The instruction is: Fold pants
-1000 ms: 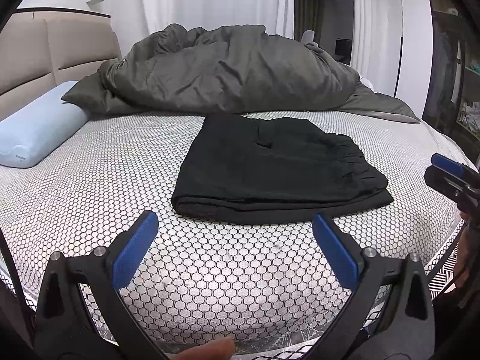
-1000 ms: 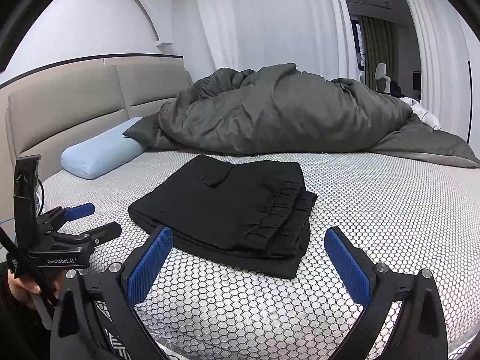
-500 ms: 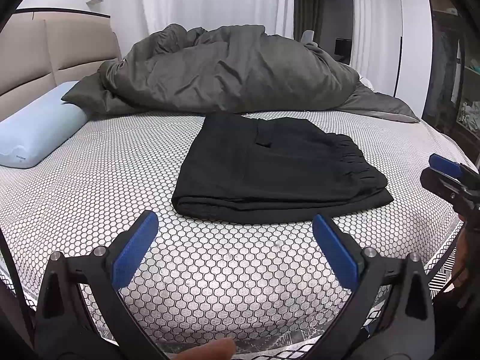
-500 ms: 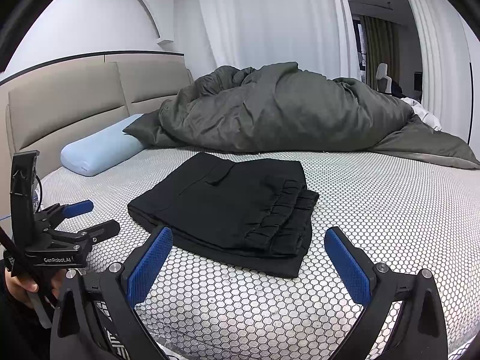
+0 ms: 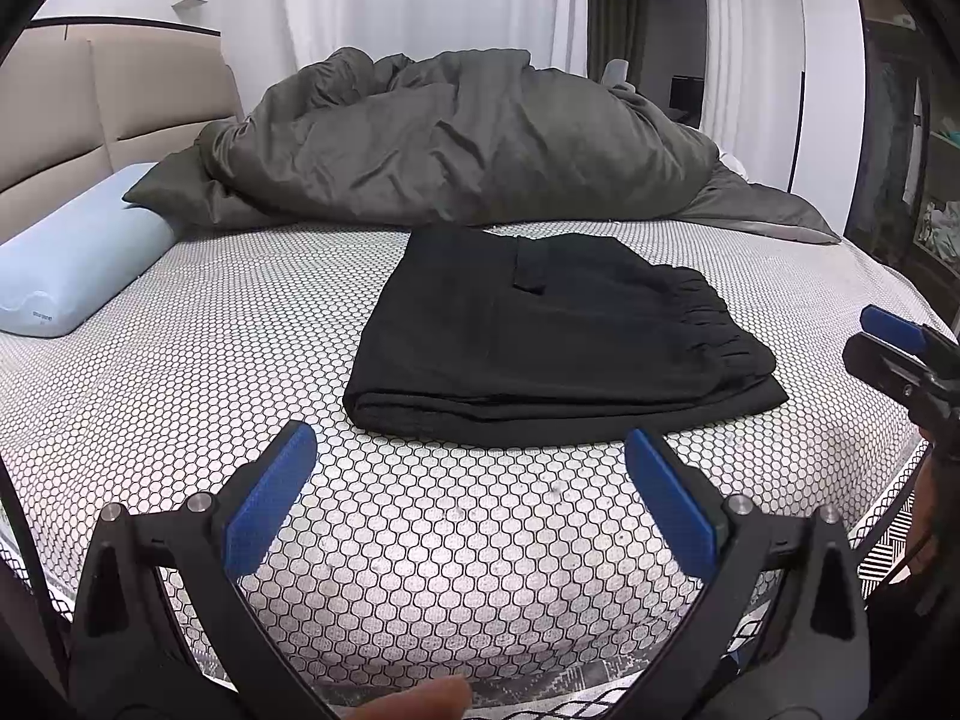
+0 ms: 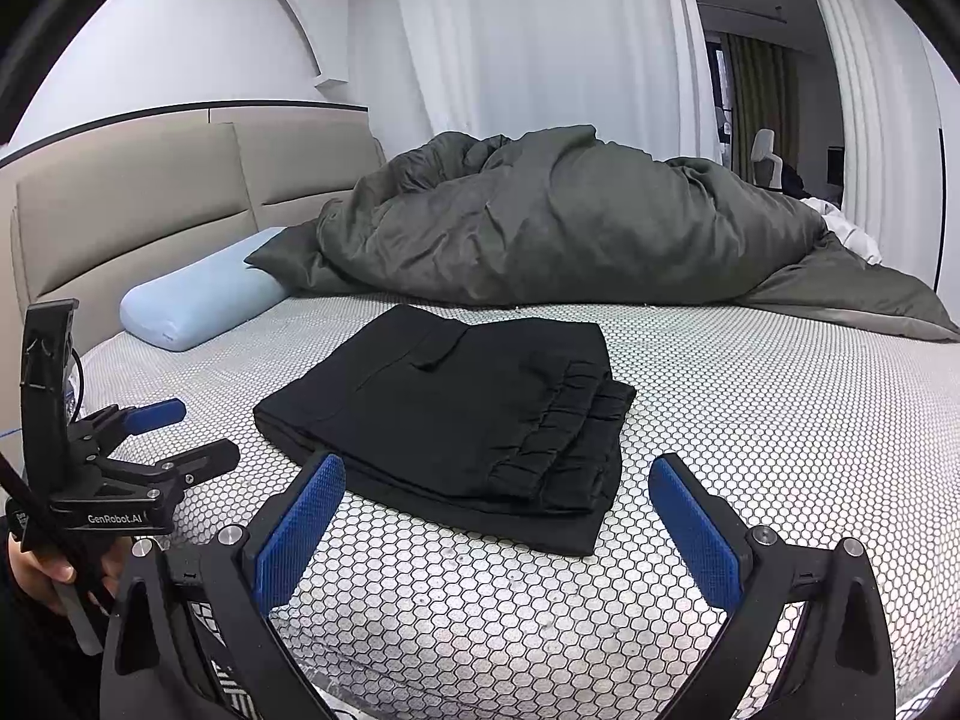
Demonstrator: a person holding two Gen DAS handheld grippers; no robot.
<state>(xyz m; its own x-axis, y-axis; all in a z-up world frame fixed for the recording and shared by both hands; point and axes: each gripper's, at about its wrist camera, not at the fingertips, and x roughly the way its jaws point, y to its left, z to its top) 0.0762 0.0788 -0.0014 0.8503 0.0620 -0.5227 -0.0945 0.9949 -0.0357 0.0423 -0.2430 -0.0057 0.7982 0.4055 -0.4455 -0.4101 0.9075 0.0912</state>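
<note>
With the pants (image 5: 540, 336) folded on the bed (image 5: 210, 360), our left tongs (image 5: 471, 498) and right tongs (image 6: 498, 516) gape empty, so we judge only withdrawal remains.

The black pants (image 5: 540, 336) lie folded into a neat, flat rectangle on the honeycomb-patterned bedcover (image 5: 180, 396), in front of the heaped grey duvet (image 5: 456, 144). The gathered elastic waistband (image 6: 558, 432) is stacked in layers along one short edge, and a pocket flap (image 5: 528, 267) shows on top.
</note>
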